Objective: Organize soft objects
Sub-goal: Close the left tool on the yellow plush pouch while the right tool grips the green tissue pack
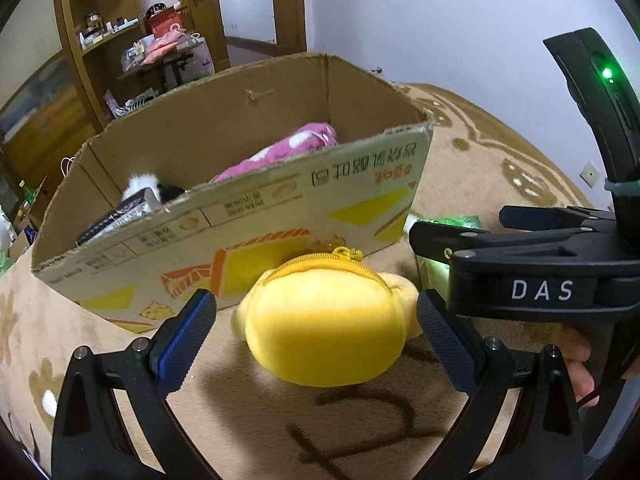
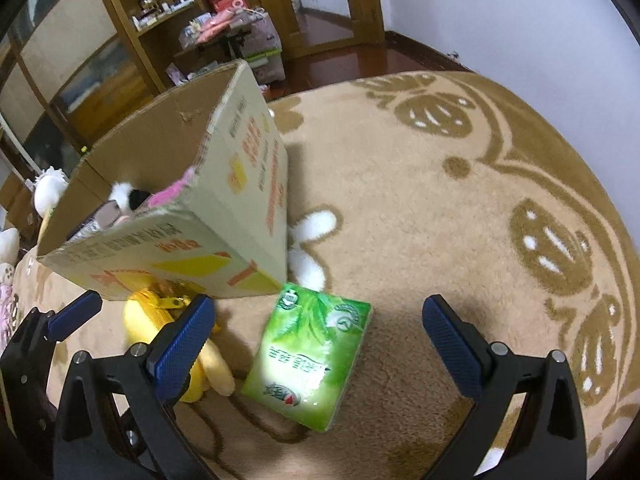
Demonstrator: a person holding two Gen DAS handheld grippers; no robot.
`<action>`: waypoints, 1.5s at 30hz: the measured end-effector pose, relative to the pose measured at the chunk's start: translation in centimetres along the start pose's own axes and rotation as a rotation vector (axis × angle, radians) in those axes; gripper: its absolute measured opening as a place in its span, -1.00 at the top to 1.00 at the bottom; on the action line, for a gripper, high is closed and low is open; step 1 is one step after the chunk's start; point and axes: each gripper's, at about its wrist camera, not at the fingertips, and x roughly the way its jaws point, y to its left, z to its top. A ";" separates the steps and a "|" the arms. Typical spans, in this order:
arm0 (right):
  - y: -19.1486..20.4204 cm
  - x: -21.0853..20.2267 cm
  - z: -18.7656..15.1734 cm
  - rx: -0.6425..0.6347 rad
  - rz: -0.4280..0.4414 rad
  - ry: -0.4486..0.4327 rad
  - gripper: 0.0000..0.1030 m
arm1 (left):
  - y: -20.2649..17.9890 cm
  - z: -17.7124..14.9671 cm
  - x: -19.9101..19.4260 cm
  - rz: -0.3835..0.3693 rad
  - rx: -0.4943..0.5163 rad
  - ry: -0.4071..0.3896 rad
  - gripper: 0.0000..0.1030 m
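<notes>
Where carpet [image 2: 400, 208] spreads, cardboard box [image 1: 224, 216].

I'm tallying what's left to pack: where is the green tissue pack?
In the right wrist view, the green tissue pack lies on the rug beside the cardboard box's corner, right of the yellow plush.

We see a yellow plush pouch [image 1: 326, 328] with a zip along its top lying on the carpet between our left jaws, touching neither, just in front of the cardboard box [image 1: 224, 216]. A green tissue pack [image 2: 308, 356] lies flat between our right jaws, nearer the left one. Beyond the jaws, inside the box, rest a pink spotted plush [image 1: 280, 152] and a black-and-white fluffy thing [image 1: 148, 186].
</notes>
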 end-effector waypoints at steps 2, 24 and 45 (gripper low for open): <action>-0.4 0.6 -0.1 0.019 0.012 0.024 -1.00 | 0.1 -0.1 0.6 0.003 -0.008 0.021 -0.93; -0.3 2.5 -0.3 0.035 -0.019 0.118 -0.48 | 1.2 -1.9 3.7 -0.086 -0.146 0.133 -0.79; 2.5 -3.1 -2.1 -0.087 0.024 -0.010 -0.22 | 3.1 -2.1 -4.5 0.116 -0.126 -0.034 -0.53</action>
